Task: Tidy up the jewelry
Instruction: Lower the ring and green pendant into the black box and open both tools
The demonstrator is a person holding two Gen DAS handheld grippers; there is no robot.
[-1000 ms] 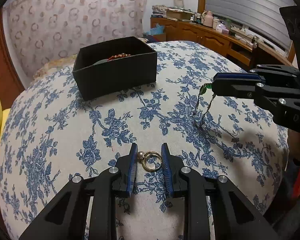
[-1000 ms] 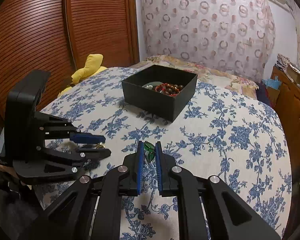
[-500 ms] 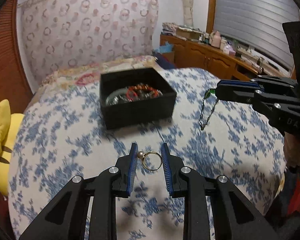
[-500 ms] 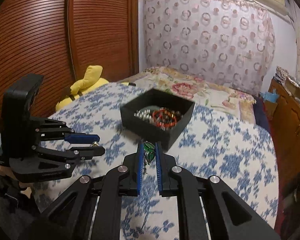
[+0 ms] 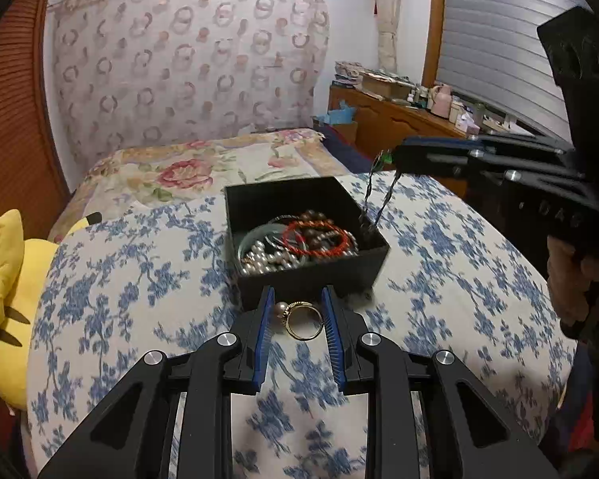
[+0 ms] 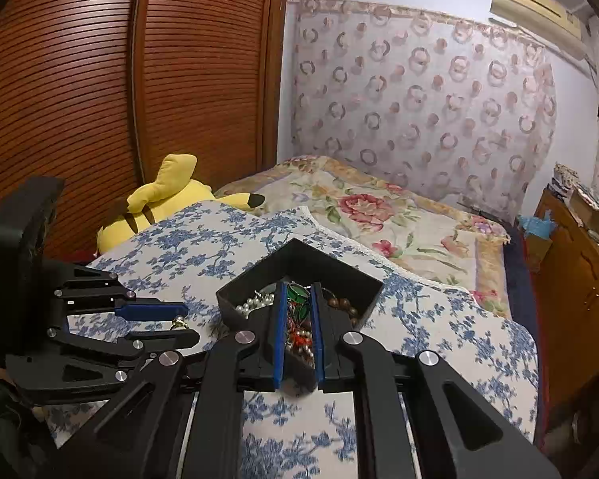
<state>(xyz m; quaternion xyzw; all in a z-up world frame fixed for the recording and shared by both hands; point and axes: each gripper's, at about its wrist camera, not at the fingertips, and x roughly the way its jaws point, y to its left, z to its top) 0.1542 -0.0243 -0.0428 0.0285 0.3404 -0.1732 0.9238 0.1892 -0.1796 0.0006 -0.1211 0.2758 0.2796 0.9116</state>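
Both tongs now nearer box (image 5: 307, 235), necklace's (image 5: 373, 203) chain end hidden inside.

1. The bed (image 5: 112, 291) is spread with a white cover printed in blue flowers, which runs under both hand-held grippers.
2. A black open box (image 5: 311, 275) sits on that cover just ahead of the left hand-held gripper (image 5: 297, 315).
3. Beyond the box lies a rose-patterned quilt (image 6: 383, 215).
4. A yellow plush toy (image 6: 159, 203) lies at the bed's far-left edge.
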